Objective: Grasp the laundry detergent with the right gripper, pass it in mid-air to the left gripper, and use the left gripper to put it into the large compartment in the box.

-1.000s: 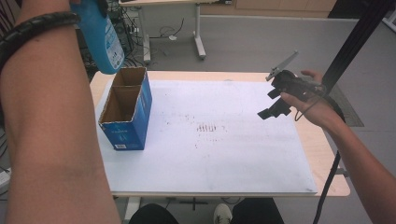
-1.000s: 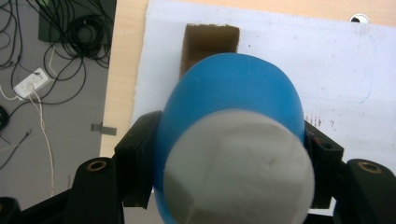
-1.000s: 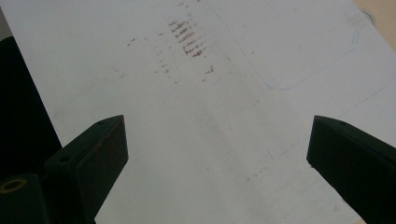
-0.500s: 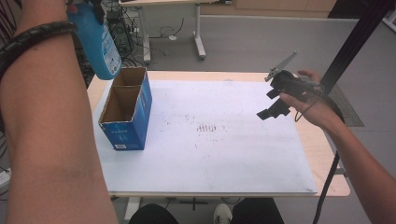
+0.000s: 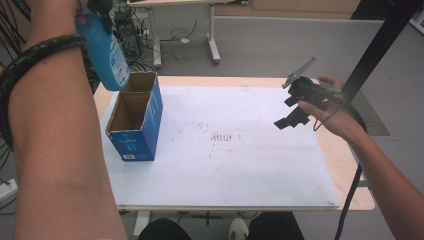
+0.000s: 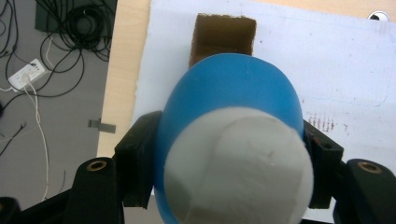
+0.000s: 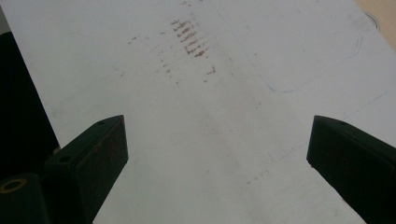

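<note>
The left gripper [image 6: 229, 172] has its jaws clamped on a blue bottle [image 6: 224, 107] with a white cap, held upright directly above the open cardboard box [image 5: 131, 112]. Judging by that, the step is lowering it in, and the next move calls for sinking straight into one compartment. Beyond, the right gripper [image 7: 215, 154] hovers wide open and empty; the box's print is too small to read.

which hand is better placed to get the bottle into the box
Left: its gripper already clamps the blue bottle just above the open box. The right gripper hangs open and empty across the table.
</note>
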Tool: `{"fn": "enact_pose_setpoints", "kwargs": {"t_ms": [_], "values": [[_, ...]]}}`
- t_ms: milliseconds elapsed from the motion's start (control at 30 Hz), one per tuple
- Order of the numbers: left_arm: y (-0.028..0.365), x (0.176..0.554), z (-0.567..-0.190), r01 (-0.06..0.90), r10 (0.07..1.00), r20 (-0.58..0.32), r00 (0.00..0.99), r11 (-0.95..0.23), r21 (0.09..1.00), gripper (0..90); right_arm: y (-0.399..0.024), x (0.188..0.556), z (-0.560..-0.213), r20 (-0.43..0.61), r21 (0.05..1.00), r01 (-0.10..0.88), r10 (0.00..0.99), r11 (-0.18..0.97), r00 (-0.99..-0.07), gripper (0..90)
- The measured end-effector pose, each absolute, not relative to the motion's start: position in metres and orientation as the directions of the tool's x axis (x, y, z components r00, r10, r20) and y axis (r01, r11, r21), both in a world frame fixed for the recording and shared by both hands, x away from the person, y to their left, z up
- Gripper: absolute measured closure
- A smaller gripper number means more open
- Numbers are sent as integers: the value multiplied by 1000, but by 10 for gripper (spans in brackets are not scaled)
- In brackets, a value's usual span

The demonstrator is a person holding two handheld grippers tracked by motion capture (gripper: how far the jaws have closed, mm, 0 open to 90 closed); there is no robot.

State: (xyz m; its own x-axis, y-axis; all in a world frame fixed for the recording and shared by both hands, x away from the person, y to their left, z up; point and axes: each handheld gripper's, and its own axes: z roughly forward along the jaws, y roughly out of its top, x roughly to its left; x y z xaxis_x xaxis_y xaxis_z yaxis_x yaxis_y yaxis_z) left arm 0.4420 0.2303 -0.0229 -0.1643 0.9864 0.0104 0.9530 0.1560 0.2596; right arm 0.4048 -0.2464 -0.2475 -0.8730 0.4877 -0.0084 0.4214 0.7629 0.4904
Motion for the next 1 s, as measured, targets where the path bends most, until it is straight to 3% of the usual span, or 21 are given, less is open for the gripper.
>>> {"fn": "enact_pose_setpoints", "kwargs": {"t_ms": [1000], "values": [[241, 449, -92, 968, 987, -14, -157, 157, 195, 353, -237, 406, -250, -23, 469, 410, 475, 782, -880, 51]]}}
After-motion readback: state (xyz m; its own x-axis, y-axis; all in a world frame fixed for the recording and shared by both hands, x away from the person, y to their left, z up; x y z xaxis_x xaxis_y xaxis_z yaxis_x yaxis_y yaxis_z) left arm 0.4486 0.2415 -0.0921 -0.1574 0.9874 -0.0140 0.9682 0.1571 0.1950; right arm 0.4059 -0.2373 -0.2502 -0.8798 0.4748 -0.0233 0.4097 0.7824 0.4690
